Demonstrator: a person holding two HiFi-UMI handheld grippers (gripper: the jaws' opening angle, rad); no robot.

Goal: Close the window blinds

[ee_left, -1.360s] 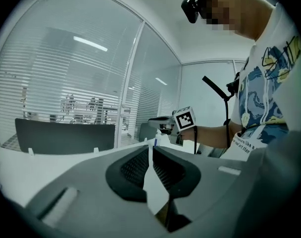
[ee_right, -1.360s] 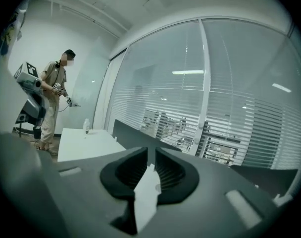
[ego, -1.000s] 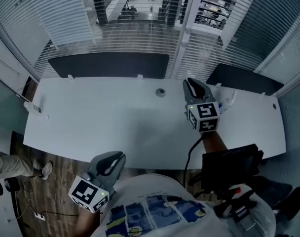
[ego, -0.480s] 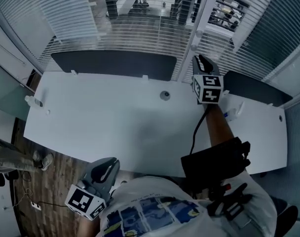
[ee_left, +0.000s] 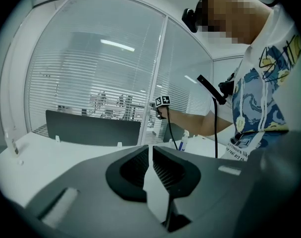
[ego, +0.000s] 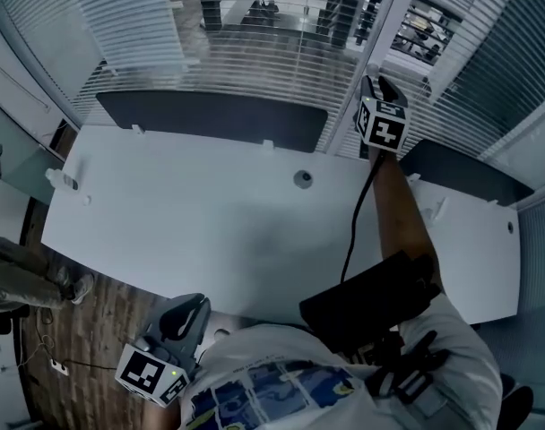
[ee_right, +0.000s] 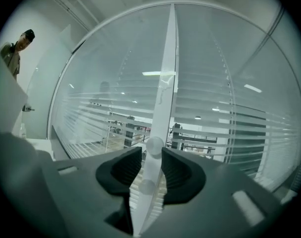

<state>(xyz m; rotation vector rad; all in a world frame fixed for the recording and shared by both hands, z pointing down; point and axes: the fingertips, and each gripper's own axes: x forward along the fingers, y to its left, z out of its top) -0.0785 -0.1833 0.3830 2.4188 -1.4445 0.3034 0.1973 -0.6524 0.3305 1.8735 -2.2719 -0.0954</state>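
Half-open slatted blinds (ego: 255, 61) hang behind the glass wall beyond the white desk (ego: 210, 213). My right gripper (ego: 380, 84) is stretched out to the white window post (ego: 391, 7). In the right gripper view the blinds (ee_right: 210, 113) fill the glass, and a round white knob (ee_right: 155, 145) on the post (ee_right: 166, 78) sits between the tips of my right gripper (ee_right: 151, 155). Its jaws have just been opening and stand open around the knob. A second knob (ee_right: 147, 186) shows lower down. My left gripper (ego: 192, 310), also seen as (ee_left: 150, 150), hangs shut and empty at the desk's near edge.
Dark privacy panels (ego: 210, 115) stand along the desk's far edge, with a round grommet (ego: 303, 179) in the top. A white bottle (ee_left: 184, 139) stands at the right of the desk. A bystander's legs (ego: 21, 276) show on the wooden floor at the left.
My right gripper has travelled from above the desk out to the window post, and its jaws opened. The left gripper has sunk slightly toward the lower edge of the head view.
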